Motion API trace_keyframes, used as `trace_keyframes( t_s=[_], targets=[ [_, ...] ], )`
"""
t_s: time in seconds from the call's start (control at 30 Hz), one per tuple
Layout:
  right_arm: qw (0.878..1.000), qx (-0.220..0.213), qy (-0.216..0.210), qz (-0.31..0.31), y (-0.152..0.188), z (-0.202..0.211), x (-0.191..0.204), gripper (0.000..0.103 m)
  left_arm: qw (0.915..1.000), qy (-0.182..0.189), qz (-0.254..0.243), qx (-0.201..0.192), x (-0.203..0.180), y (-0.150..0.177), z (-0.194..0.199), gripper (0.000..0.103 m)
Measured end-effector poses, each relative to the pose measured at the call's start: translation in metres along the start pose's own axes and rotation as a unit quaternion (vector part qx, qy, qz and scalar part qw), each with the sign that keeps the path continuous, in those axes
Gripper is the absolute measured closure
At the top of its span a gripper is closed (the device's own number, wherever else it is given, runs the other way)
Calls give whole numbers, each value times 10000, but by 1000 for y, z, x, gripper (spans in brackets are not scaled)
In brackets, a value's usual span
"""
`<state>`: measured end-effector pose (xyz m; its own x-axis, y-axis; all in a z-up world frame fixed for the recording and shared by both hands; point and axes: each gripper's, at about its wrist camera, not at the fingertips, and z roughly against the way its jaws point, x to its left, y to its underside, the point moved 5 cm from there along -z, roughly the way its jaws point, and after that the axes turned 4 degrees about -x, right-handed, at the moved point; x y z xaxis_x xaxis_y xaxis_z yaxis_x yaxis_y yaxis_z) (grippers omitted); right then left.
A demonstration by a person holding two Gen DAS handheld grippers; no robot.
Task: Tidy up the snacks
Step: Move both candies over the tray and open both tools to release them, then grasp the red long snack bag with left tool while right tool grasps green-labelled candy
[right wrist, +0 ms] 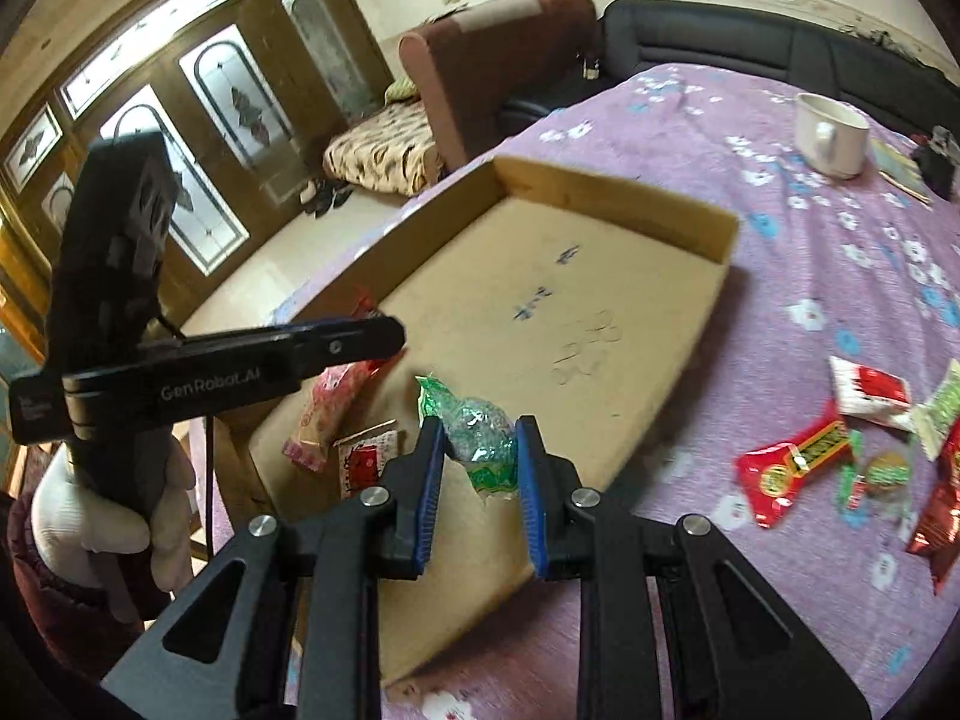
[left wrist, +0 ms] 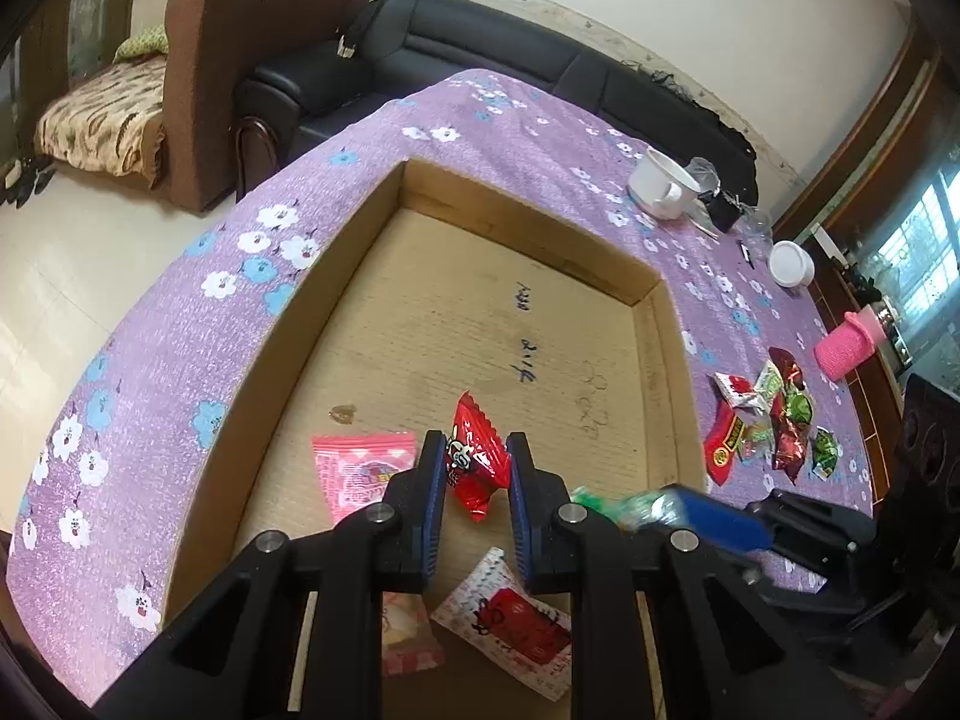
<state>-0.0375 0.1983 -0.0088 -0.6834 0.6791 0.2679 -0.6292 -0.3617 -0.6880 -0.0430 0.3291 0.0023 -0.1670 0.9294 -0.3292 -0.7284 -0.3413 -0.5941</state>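
Note:
A shallow cardboard tray (left wrist: 516, 222) lies on the purple flowered tablecloth (left wrist: 180, 330). My left gripper (left wrist: 477, 450) is shut on a red snack packet (left wrist: 474, 462) and holds it above the tray floor. A pink packet (left wrist: 360, 474) and a white-and-red packet (left wrist: 510, 618) lie in the tray below it. My right gripper (right wrist: 480, 441) is shut on a green snack packet (right wrist: 480, 438) over the tray's near edge (right wrist: 510, 588). It shows blurred in the left wrist view (left wrist: 624, 507). Loose snacks (right wrist: 840, 450) lie on the cloth to the right.
A white mug (right wrist: 831, 135) and small dark items stand at the table's far side. A white bowl (left wrist: 792, 264) and a pink cup (left wrist: 843, 351) sit near the right edge. Sofas (left wrist: 480, 42) stand beyond the table.

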Motion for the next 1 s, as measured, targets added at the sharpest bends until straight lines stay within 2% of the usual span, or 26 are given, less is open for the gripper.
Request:
trace_keyframes(
  t_s=[0.2,0.3,0.37,0.5,0.6,0.67,0.77,0.87,1.0],
  targets=[
    [9999,101,57,81,2,-14,5,76,9999,16,124,-34,5,0,1,81],
    [9998,70,123,143,1,-15,7,69,9997,93,180,-129,7,-1,7,76],
    [9997,11,136,193,1,-13,9,63,9995,100,225,-189,7,-2,10,61],
    [9997,-84,149,196,-1,-4,8,63,9989,153,306,-316,6,-2,20,58],
    [9997,-226,119,54,-1,10,2,63,9983,169,409,-386,3,-2,29,48],
    [9993,-336,121,-55,-1,22,-7,62,9978,209,451,-432,-4,-1,35,42],
    [9980,-533,199,-266,2,45,-28,61,9967,433,457,-508,-18,2,43,39],
    [9947,-766,412,-545,9,74,-59,59,9947,752,468,-516,-38,8,48,38],
    [9852,-1010,922,-1030,23,115,-117,58,9924,1036,412,-513,-66,19,52,36]
  ],
)
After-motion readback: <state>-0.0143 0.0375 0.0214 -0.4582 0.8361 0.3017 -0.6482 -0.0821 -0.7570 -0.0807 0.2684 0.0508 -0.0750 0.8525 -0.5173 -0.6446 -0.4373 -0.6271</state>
